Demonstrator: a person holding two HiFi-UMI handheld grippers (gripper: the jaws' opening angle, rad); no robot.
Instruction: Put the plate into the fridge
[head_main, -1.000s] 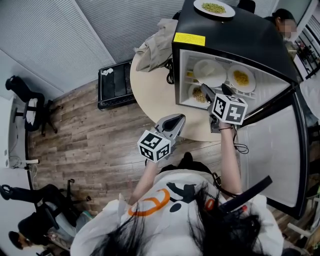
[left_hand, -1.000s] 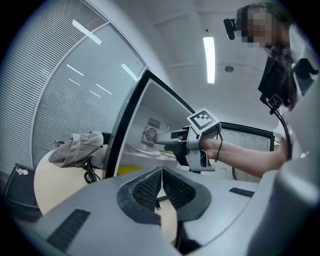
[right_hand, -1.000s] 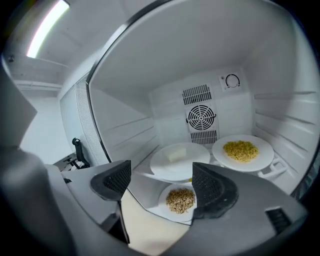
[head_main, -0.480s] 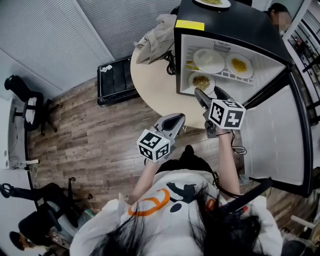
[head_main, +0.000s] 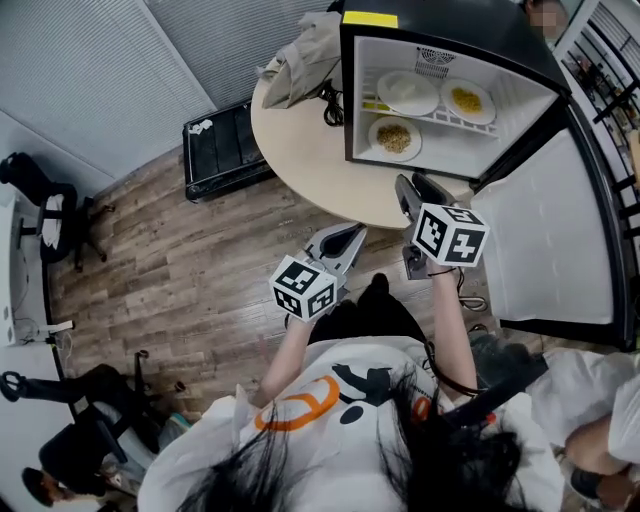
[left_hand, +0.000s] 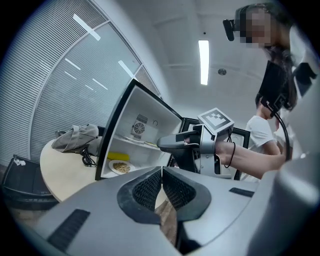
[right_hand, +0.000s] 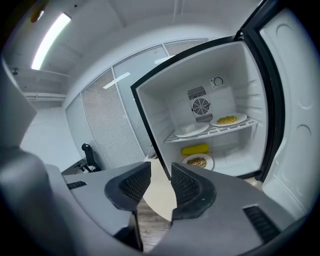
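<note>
The black mini fridge (head_main: 520, 60) stands open on the round table (head_main: 300, 140). Its wire shelf bears a white plate (head_main: 407, 92) and a plate of yellow food (head_main: 465, 98). On the fridge floor lie a plate of brown food (head_main: 394, 137) and a yellow item (right_hand: 195, 149). My right gripper (head_main: 412, 186) hovers at the table's near edge, short of the fridge. Its jaws have just been closing and still show a gap with nothing between them (right_hand: 161, 172). My left gripper (head_main: 350, 234) hangs lower left, shut and empty (left_hand: 161, 172).
The fridge door (head_main: 545, 230) swings out to the right. A grey bag (head_main: 300, 60) and a black cable lie on the table left of the fridge. A black case (head_main: 225, 145) and office chairs (head_main: 50, 210) stand on the wooden floor. A person sits at lower left.
Both grippers have drawn back from the fridge opening toward me. The right jaws, wide apart inside the fridge before, now stand much narrower. The left stays shut.
</note>
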